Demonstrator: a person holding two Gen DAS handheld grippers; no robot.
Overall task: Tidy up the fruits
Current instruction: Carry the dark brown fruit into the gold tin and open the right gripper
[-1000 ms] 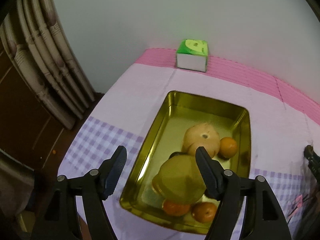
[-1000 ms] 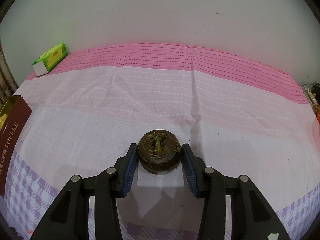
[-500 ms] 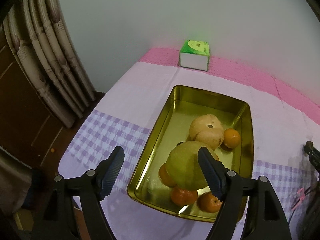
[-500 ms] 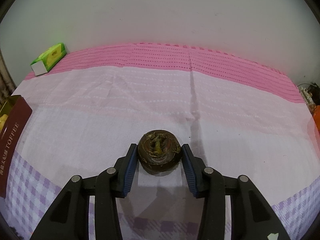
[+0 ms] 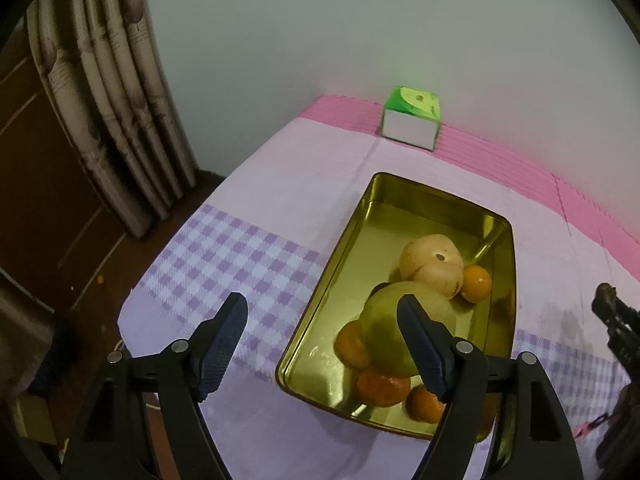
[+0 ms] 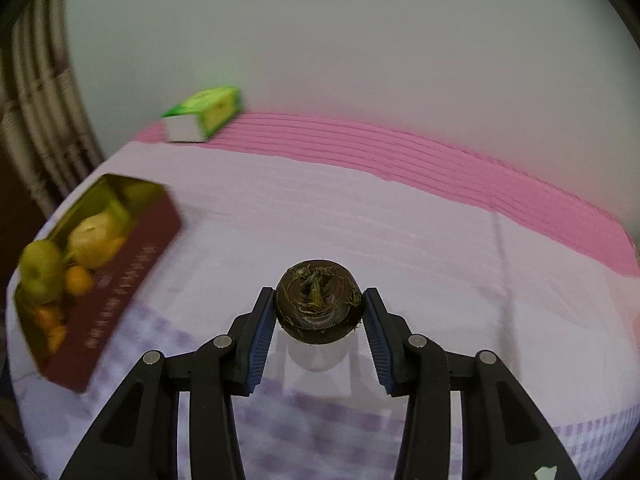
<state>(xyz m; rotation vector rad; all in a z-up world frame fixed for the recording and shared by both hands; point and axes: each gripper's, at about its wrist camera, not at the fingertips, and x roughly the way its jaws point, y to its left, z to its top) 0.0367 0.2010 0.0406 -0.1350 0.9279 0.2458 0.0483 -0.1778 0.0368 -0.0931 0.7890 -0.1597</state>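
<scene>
Right tongs (image 6: pixel 319 312): clamped on a dark brown water chestnut (image 6: pixel 319 305), blue pads pressed to its sides at 3 and 9 o'clock, tufted crown turned toward the camera. Carried clear of the cloth, with its shadow on the fabric below. Same tongs glimpsed at 3 o'clock in the left wrist view, at the frame edge.

Left tongs (image 5: pixel 322 346): wide apart, nothing between the pads. Poised above the near left corner of the tin, one finger over the checked cloth, the other over the fruit.

Gold tin tray (image 5: pixel 424 196): rectangular, maroon outer wall with gold lettering in the right wrist view, too blurred there to read. Resting on the worktop, at 9 o'clock from the held chestnut.

Contents of tin: green pear (image 5: pixel 384 332) toward the near end; pale yellow pear (image 5: pixel 432 264) just beyond it, touching; one small orange (image 5: pixel 476 283) at 3 o'clock of the yellow pear, against it; three more small oranges (image 5: pixel 380 390) packed around the green pear's near side. Far end of tin bare.

Worktop cloth (image 5: pixel 312 184): pale lilac centre, purple check near edge, pink stripes at the far edge.

Green and white tissue box (image 5: pixel 412 122): at 12 o'clock beyond the tin, on the pink band, by the wall.

Curtain (image 5: pixel 116 92): at 10 o'clock, off the worktop.
</scene>
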